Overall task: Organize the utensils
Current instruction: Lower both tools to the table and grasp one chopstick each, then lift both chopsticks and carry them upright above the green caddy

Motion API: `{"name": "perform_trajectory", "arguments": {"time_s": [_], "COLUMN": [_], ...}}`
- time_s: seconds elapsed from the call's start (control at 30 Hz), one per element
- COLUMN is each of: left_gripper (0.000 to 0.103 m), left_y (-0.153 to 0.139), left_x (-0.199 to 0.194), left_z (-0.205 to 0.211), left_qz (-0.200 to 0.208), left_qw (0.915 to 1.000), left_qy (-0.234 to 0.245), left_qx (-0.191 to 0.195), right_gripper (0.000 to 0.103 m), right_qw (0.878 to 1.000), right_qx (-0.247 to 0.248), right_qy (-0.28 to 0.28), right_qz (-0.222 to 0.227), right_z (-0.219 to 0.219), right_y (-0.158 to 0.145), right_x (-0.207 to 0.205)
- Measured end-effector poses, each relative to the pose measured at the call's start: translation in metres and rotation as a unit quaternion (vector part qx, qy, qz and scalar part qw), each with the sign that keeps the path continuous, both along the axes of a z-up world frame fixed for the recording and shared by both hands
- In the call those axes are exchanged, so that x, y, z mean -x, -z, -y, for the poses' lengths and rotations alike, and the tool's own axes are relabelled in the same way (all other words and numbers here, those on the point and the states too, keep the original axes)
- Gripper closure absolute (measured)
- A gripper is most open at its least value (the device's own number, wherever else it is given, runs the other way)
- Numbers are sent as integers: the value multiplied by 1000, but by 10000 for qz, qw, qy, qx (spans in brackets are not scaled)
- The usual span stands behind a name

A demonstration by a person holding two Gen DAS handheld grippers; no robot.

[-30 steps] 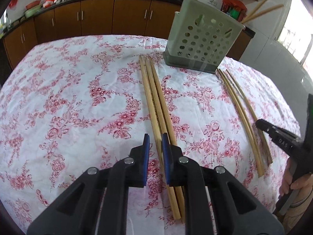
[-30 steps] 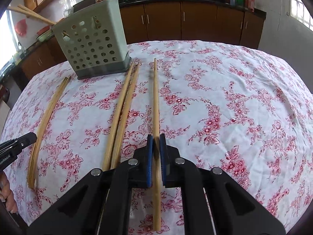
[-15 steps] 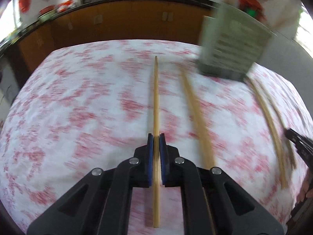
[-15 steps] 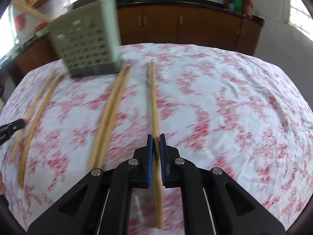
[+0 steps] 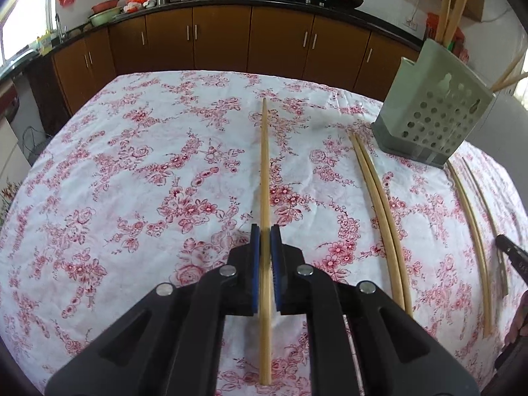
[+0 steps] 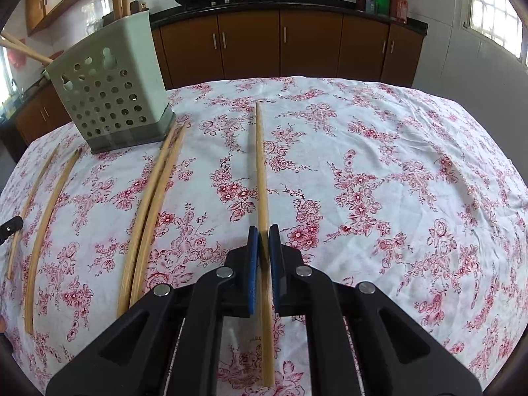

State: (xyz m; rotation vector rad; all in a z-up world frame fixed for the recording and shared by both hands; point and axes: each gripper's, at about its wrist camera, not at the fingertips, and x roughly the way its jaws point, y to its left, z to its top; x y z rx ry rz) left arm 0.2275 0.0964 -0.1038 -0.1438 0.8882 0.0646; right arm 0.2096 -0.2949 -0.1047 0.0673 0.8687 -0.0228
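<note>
The left tongs are clamped on a single wooden chopstick — its shaft runs between the blue pads and points straight ahead over the floral-clothed worktop, the far tip reaching toward the back edge. In the right wrist view the right tongs are likewise closed on one chopstick, gripped partway along, with its near end sticking out behind the pads and its far tip toward the cabinets.

To the right of the left tongs lies a pair of chopsticks, side by side and touching, their far ends just beside the base of the pale green perforated utensil holder. The holder stands upright near the worktop's far right corner and has several chopsticks standing in it. Beyond the pair, further right, two more chopsticks lie slightly apart from each other near the cloth's edge.

The right wrist view shows the same layout mirrored — holder at far left, the touching pair next to it, the two separate sticks at the left edge.
</note>
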Motion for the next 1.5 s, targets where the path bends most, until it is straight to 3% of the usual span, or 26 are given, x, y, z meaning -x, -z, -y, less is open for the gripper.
{"name": "perform_trajectory", "arguments": {"time_s": [1.33, 1.4, 1.5], "left_gripper": [92, 92, 92], "left_y": [-1, -2, -3], "left_x": [3, 4, 12], "left_z": [-4, -3, 4], "left_qz": [23, 13, -63], "left_qw": [9996, 9997, 9998], "left_qy": [-25, -12, 140], "left_qx": [286, 241, -145], "right_gripper": [94, 93, 93], "right_qw": [10000, 10000, 9999], "right_qx": [33, -38, -122], "right_qy": [20, 21, -54], "right_qz": [-7, -2, -1], "right_z": [-4, -2, 2], "right_y": [-1, -1, 0], "right_x": [0, 1, 12]}}
